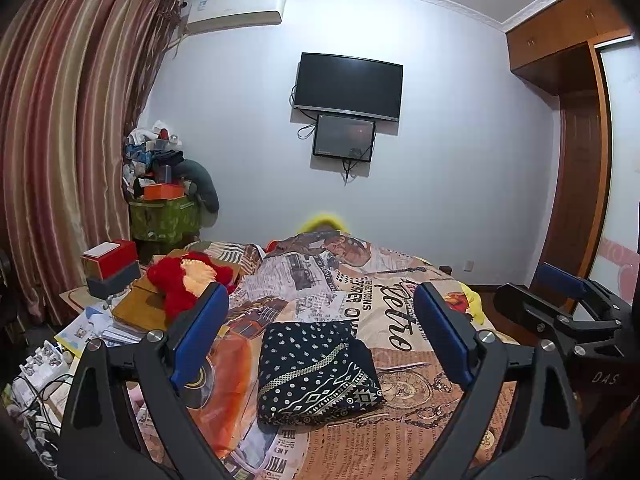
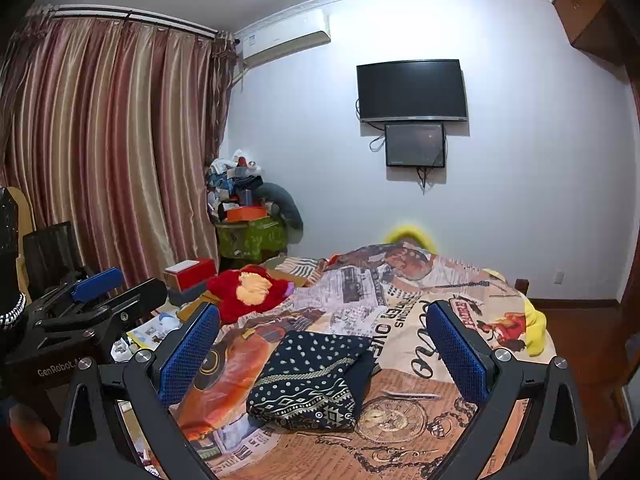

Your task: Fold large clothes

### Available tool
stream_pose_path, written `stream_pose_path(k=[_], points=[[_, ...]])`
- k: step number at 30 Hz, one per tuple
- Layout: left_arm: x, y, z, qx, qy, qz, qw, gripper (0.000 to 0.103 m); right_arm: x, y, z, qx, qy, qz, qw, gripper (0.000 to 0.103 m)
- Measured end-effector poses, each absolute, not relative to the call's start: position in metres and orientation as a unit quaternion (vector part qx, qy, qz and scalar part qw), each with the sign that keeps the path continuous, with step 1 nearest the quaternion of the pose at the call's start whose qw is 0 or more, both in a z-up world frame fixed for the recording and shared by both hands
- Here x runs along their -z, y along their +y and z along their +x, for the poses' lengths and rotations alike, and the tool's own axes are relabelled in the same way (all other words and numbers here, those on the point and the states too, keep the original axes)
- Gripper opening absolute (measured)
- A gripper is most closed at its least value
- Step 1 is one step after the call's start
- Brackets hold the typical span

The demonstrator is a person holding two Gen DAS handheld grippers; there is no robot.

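While only the right view shows a black chair (image 2: 50, 254), both the left gripper (image 1: 320, 332) and the right gripper (image 2: 322, 346) hover spread above the folded navy dotted patterned garment (image 1: 316, 372).

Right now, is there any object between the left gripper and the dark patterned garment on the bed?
Nothing visible stands between them. The left gripper is open and empty, and the folded dark garment lies on the printed bedspread directly ahead between its fingers. The red plush toy sits off to the left, out of the path.
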State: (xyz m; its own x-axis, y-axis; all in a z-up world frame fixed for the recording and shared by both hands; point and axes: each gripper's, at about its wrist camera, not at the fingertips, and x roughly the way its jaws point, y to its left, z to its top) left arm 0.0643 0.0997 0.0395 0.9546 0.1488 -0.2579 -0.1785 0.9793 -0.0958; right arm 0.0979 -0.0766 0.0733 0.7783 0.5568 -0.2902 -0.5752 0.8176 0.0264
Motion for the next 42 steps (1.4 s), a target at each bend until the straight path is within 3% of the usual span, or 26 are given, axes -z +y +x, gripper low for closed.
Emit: stream_pose_path(k=[42], points=[[-0.042, 0.088, 0.061, -0.059, 0.124, -0.063, 0.989, 0.095, -0.08, -0.079, 0.095, -0.291, 0.14, -0.018, 0.946, 0.103]])
